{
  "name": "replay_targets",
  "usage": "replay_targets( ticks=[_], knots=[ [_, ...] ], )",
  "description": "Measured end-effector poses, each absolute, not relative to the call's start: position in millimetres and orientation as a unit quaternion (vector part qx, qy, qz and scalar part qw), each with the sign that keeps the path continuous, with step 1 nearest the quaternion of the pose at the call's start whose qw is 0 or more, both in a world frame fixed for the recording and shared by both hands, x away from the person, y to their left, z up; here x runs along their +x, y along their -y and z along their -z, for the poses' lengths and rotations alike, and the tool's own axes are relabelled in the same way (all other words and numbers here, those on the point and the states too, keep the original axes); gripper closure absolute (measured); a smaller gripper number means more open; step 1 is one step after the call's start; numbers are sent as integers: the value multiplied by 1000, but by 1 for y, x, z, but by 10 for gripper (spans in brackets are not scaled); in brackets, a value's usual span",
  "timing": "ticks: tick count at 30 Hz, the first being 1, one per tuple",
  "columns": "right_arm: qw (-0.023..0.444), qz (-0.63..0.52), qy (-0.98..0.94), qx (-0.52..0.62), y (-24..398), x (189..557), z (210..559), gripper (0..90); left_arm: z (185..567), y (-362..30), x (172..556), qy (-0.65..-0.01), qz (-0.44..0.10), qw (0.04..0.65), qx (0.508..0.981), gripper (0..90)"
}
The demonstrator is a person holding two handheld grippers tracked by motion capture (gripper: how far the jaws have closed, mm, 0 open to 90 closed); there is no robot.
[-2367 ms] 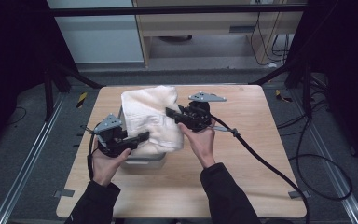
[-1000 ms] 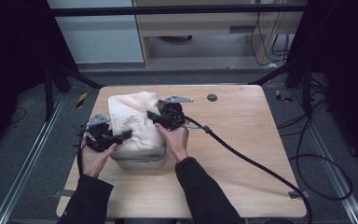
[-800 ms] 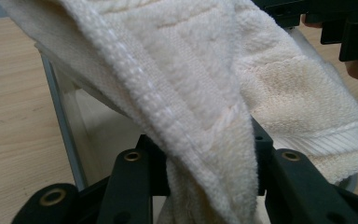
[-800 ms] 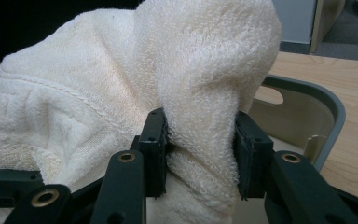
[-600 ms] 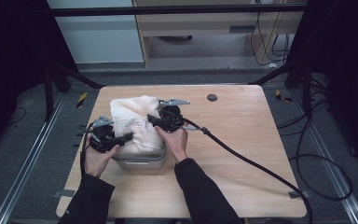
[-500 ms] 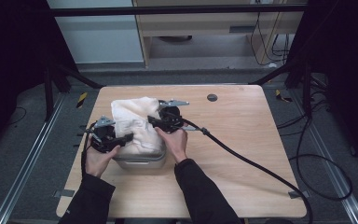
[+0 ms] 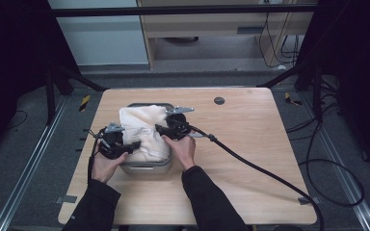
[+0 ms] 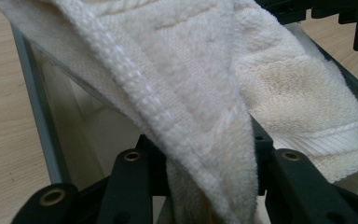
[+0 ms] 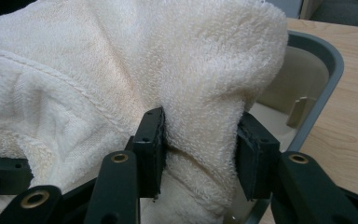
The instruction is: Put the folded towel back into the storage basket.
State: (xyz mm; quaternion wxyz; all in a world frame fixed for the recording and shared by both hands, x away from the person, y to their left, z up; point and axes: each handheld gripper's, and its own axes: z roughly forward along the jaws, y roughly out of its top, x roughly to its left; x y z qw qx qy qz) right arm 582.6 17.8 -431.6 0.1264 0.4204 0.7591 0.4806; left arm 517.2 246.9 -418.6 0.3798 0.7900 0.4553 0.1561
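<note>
At the near edge of the light wooden table [image 7: 250, 159] the person's two dark-sleeved forearms come in from below; the left hand [image 7: 107, 163] carries the left gripper [image 7: 134, 145], the right hand [image 7: 183, 149] the right gripper [image 7: 158, 129], and a thick black cable [image 7: 260, 168] trails from the right one across the tabletop toward the near right corner; both grippers meet at the folded cream terry-cloth towel [image 7: 142, 130], which lies draped over and into the grey rectangular plastic tub [image 7: 147, 167] standing on the left half of the table.

In the left gripper view the black jaws pinch a bunched fold of the towel [image 8: 200, 93] between them, the stitched hem running down into the gap; the tub's grey rim [image 8: 32, 88] and pale inner wall show beneath the cloth, and the other gripper's black body sits at the upper right.

In the right gripper view the jaws have just been opening, with a thick roll of the towel [image 9: 200, 121] between them; the cloth touches the left pad [image 9: 150, 144], while the right pad [image 9: 256, 156] lies at the fold's edge, and whether it presses there I cannot tell; the tub's rounded grey corner [image 9: 328, 70] shows just beyond.

Farther off, a small round dark grommet [image 7: 218, 100] sits near the table's far edge; beyond it stand a pale wooden cabinet [image 7: 212, 29] and dark frame legs on the grey floor [image 7: 29, 144].
</note>
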Motion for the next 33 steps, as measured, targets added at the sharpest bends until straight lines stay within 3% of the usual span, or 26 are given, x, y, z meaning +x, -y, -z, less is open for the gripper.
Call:
replay_targets(
  ticks=[11, 18, 25, 29, 33],
  knots=[
    [148, -459, -772, 414, -18, 580, 434, 555, 425, -244, 520, -458, -149, 362, 798, 606],
    [188, -459, -773, 395, -12, 577, 424, 559, 421, -244, 520, -466, -194, 353, 788, 425],
    [195, -475, -763, 393, 0, 572, 410, 547, 406, -251, 513, -460, -223, 380, 771, 368],
    [199, -482, -757, 393, 11, 568, 403, 511, 396, -254, 507, -453, -230, 403, 762, 340],
    [202, -496, -743, 401, 32, 561, 394, 410, 390, -256, 502, -444, -236, 424, 753, 310]
  ],
)
